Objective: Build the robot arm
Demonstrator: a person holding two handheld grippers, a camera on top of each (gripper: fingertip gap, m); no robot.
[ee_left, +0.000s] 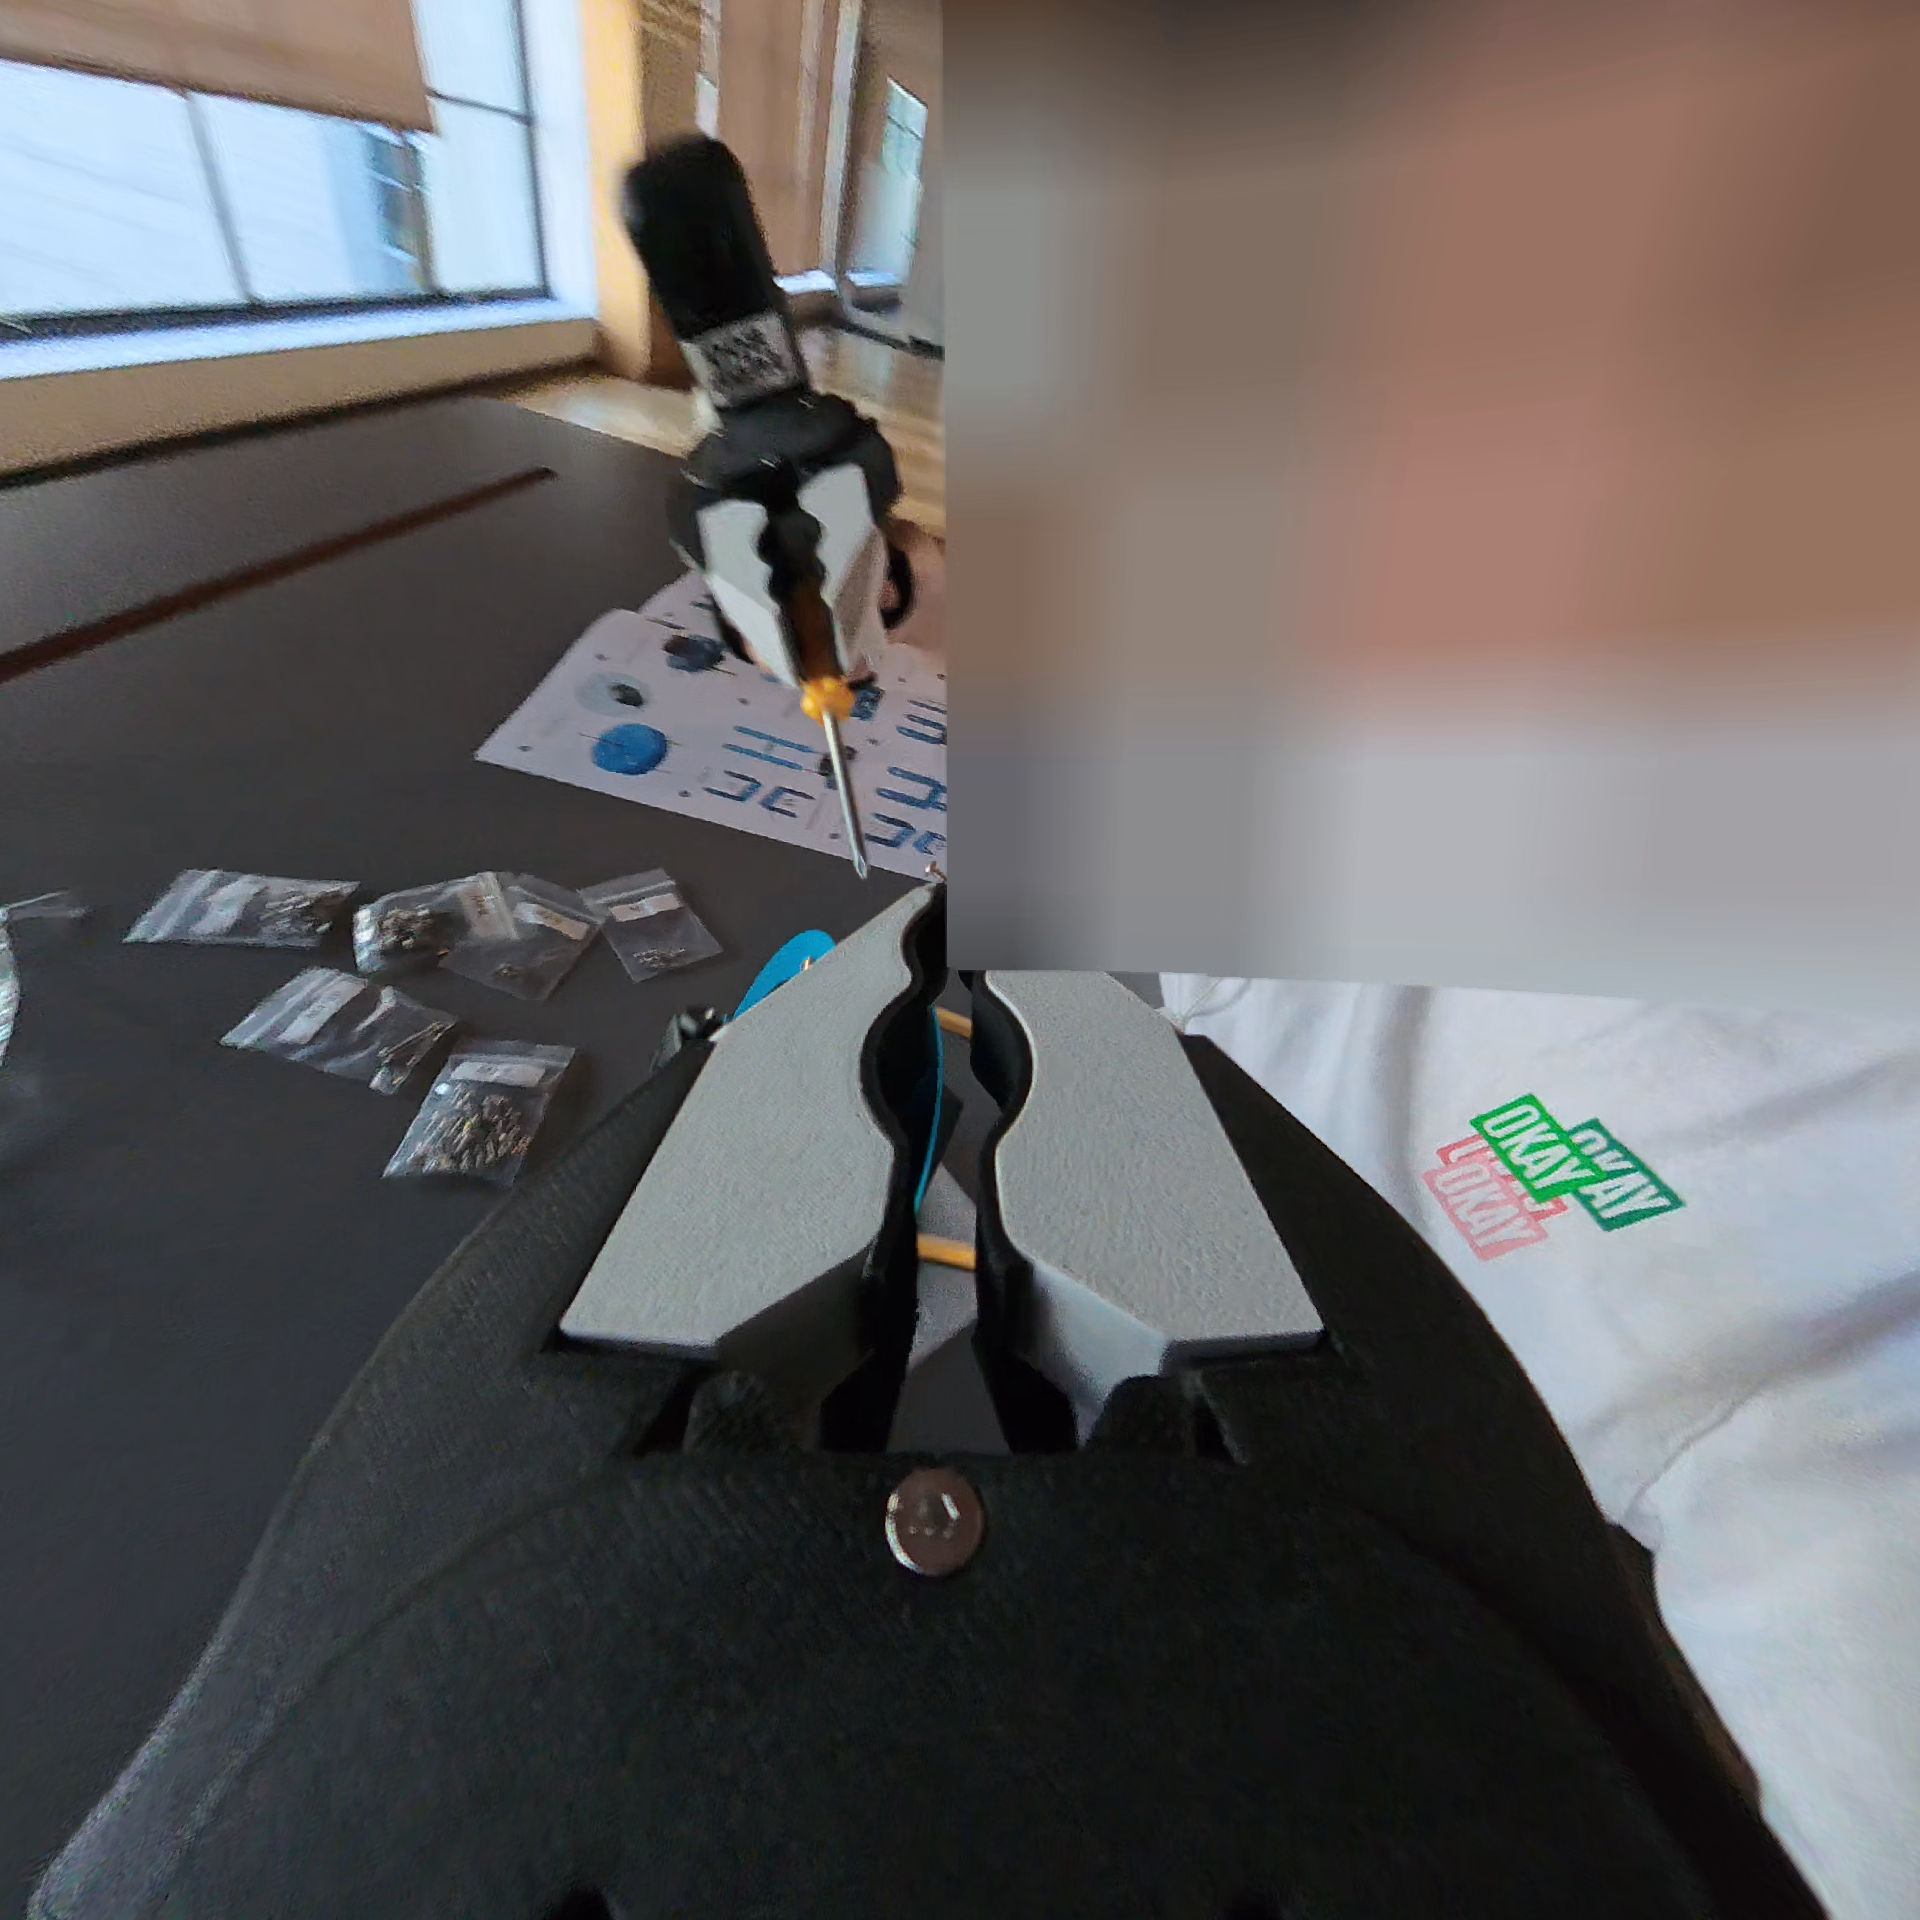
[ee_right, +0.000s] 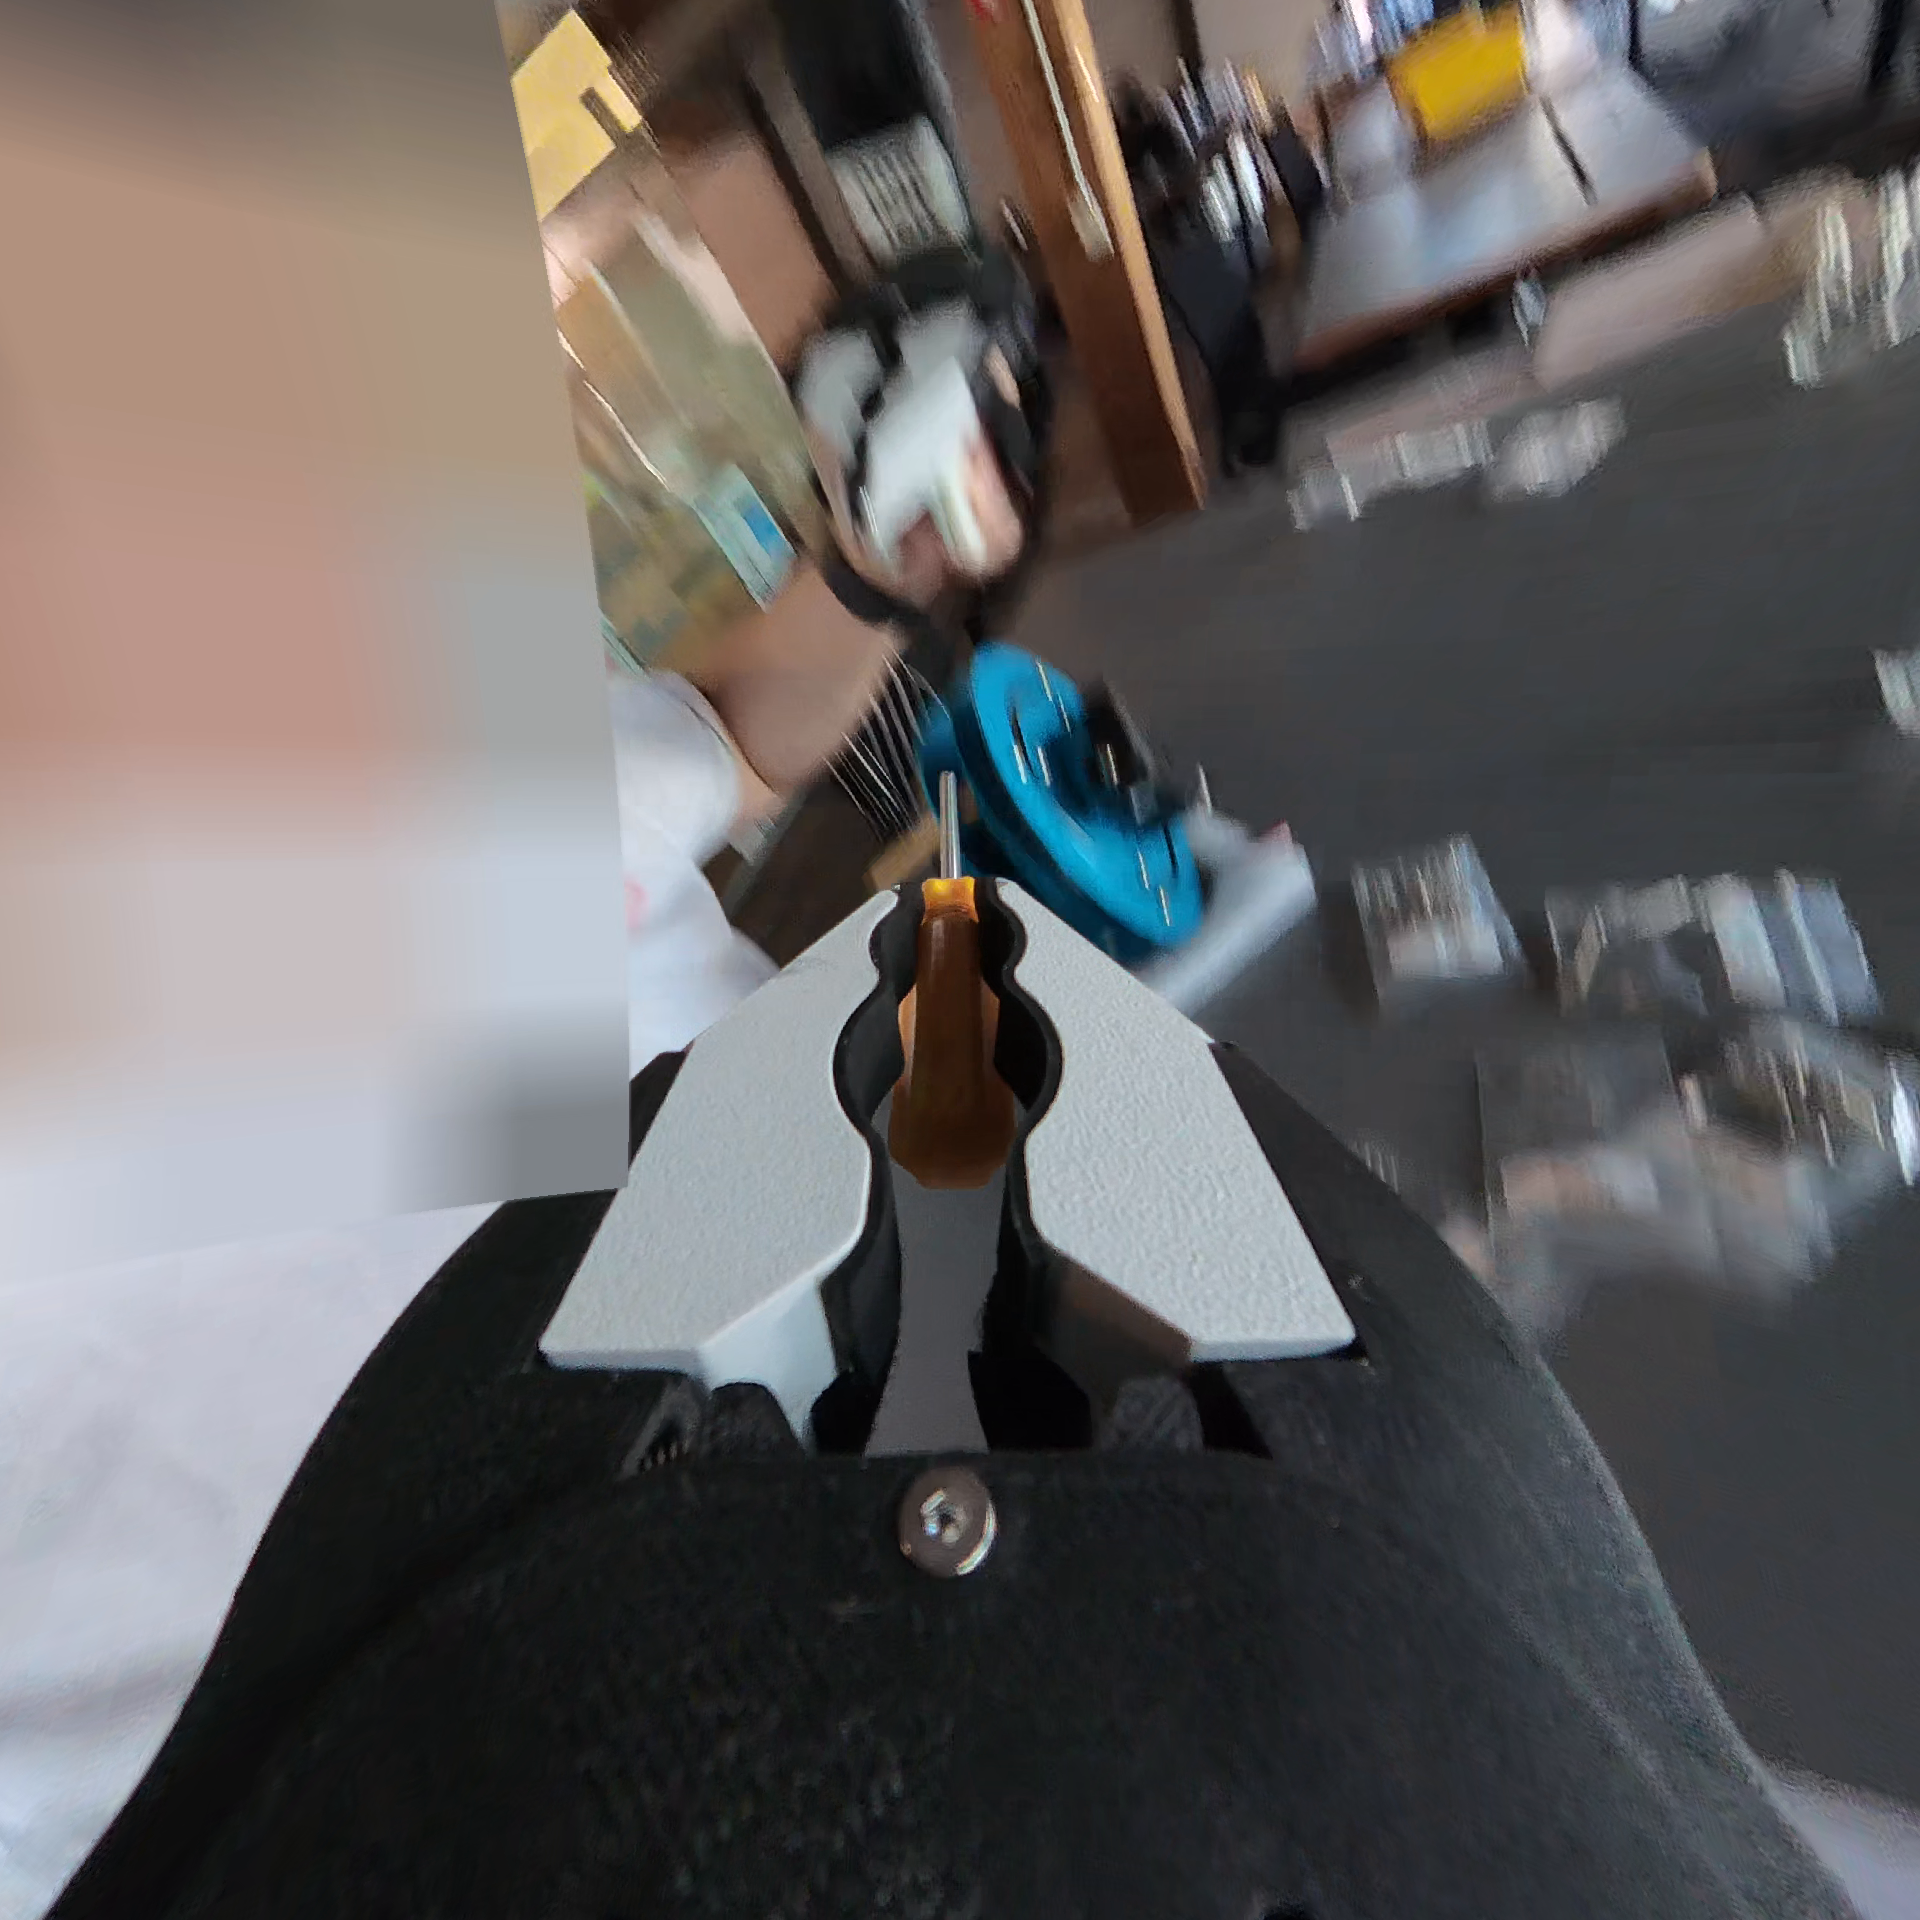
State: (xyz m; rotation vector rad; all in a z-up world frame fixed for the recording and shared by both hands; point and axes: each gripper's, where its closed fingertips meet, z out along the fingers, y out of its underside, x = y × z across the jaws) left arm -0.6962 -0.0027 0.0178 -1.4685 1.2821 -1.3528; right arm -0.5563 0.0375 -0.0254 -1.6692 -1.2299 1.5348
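So in the right wrist view the right gripper (ee_right: 948, 896) was clamped down on a small screwdriver (ee_right: 943, 1049). The amber handle sat snug in the wavy notch between the two grey fingers, and the thin metal shaft poked straight out past the tips toward the centre of the frame. The left wrist view showed the same tool from the other side, upper middle of the frame, with its tip angled down over a white printed sheet (ee_left: 623, 717) with blue marks on it.

The left gripper (ee_left: 951, 987) had its jaws pulled nearly together around a blue part (ee_right: 1060, 800). From its own camera only a sliver of blue and a couple of tan pins showed in the gap. The right view, though blurry, showed a round, disc-like piece with small holes or pins, sitting just past the screwdriver tip, near it, but I couldn't tell if they were touching.

The dark table (ee_left: 260, 675) had a bunch of little clear bags of hardware (ee_left: 473, 1112) scattered across the left middle of the frame, well apart from both grippers. A person's white shirt (ee_left: 1558, 1455) filled the lower right, and there were windows (ee_left: 260, 208) in the upper left.
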